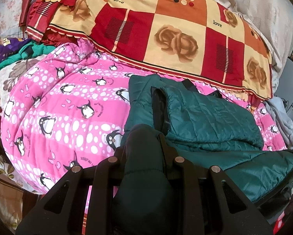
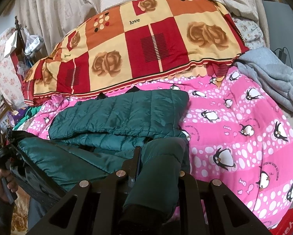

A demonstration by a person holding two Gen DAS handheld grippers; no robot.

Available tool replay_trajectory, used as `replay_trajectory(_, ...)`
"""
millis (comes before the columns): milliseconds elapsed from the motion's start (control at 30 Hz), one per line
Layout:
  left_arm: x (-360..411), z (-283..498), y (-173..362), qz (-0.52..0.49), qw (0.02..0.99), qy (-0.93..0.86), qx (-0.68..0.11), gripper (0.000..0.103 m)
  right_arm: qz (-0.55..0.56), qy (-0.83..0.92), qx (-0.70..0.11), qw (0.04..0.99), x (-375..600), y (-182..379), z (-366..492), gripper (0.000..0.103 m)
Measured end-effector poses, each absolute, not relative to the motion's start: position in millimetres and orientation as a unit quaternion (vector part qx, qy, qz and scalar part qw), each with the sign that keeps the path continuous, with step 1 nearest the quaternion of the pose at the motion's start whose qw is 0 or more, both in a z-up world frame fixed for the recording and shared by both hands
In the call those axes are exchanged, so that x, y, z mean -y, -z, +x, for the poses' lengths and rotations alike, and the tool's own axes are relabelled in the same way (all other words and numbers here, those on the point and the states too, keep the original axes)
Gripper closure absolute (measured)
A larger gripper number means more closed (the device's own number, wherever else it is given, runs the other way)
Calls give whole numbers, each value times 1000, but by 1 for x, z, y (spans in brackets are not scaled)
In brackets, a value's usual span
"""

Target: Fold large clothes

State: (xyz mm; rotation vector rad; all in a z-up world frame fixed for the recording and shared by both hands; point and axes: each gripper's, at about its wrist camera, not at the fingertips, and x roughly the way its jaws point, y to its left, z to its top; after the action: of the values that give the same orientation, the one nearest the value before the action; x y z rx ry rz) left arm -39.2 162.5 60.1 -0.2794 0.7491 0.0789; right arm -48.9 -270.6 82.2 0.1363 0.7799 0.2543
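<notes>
A dark green quilted jacket [image 1: 209, 117] lies partly folded on a pink penguin-print quilt [image 1: 58, 105]. My left gripper [image 1: 144, 137] is shut on a bunched part of the jacket, which fills the space between its fingers. In the right wrist view the jacket [image 2: 119, 113] lies left of centre, and my right gripper [image 2: 158, 146] is shut on another bunched part of it near the front edge. The left gripper and the hand holding it [image 2: 3, 156] show at the far left of the right wrist view.
A red, orange and cream rose-patterned quilt [image 1: 166, 31] is piled behind the jacket. A grey garment [image 2: 273, 78] lies at the right on the pink quilt [image 2: 244, 127]. Green and purple items [image 1: 21, 52] lie at the far left. Pale curtains hang behind.
</notes>
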Motion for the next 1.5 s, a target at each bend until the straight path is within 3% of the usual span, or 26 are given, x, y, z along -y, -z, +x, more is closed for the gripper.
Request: replay_trajectory(1500,-158,-38,-65,-120,920,-58,-369,81,63,-108,-361,924,272,-109,-38,88)
